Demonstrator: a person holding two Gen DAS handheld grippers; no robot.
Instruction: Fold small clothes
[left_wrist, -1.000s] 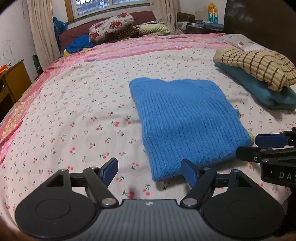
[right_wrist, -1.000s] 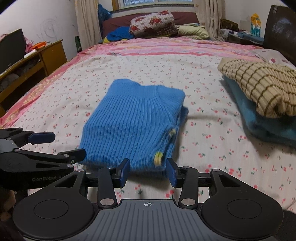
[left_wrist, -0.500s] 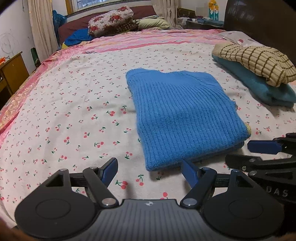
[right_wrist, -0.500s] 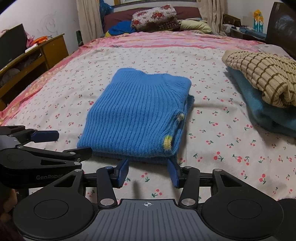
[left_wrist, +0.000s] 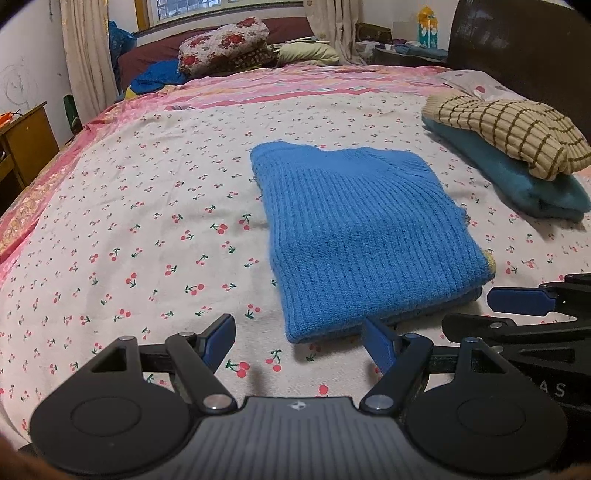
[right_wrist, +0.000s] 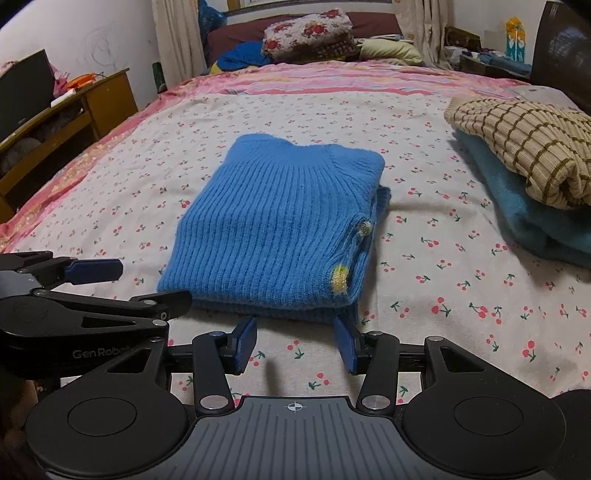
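Note:
A blue ribbed sweater (left_wrist: 362, 240) lies folded into a rectangle on the cherry-print bedsheet (left_wrist: 147, 240). Yellow trim shows at its right edge (right_wrist: 340, 277). My left gripper (left_wrist: 295, 328) is open just short of the sweater's near left corner, with nothing between its fingers. It also shows at the left of the right wrist view (right_wrist: 110, 280). My right gripper (right_wrist: 295, 326) is open at the sweater's (right_wrist: 280, 221) near right corner, its blue pads clear of the knit. From the left wrist view it is at the right edge (left_wrist: 517, 306).
A beige checked sweater (left_wrist: 509, 133) lies folded on a teal garment (left_wrist: 532, 192) at the right of the bed. Pillows (right_wrist: 310, 33) are piled at the far end. A wooden desk (right_wrist: 92, 99) stands to the left and a dark headboard (left_wrist: 517, 44) to the right.
The right gripper's jaws have widened a little and drawn slightly back from the sweater's near edge. The sweater has settled flat. The left gripper has stayed put.

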